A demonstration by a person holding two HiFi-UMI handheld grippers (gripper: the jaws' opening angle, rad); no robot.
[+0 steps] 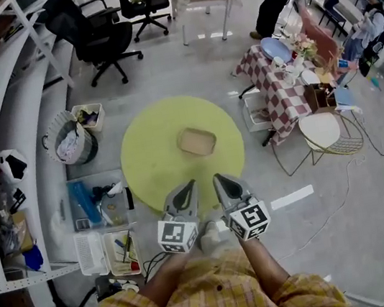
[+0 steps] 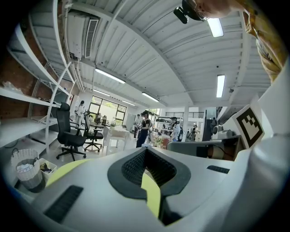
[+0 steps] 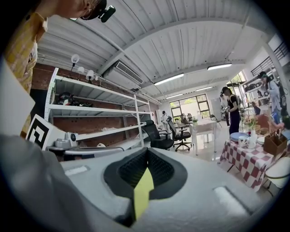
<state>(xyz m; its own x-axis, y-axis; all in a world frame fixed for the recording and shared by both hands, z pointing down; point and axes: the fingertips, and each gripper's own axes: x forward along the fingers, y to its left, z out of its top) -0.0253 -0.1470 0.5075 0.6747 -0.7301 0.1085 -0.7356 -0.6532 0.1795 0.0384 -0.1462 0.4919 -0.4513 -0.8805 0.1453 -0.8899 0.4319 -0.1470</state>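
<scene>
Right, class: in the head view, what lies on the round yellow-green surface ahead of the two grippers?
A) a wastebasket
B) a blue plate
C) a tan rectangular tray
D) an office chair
C: a tan rectangular tray lies near the middle of the round yellow-green surface, with nothing else on it.

Hands unseen behind left tool [image 1: 189, 186] and right tool [image 1: 220, 179]; floor bin [image 1: 97, 176] contents indistinct.

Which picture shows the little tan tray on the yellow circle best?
The head view: it looks down on the whole tan tray, lying on the yellow circle. The left and right gripper views show only slivers of yellow, and the tray is not in them.
</scene>
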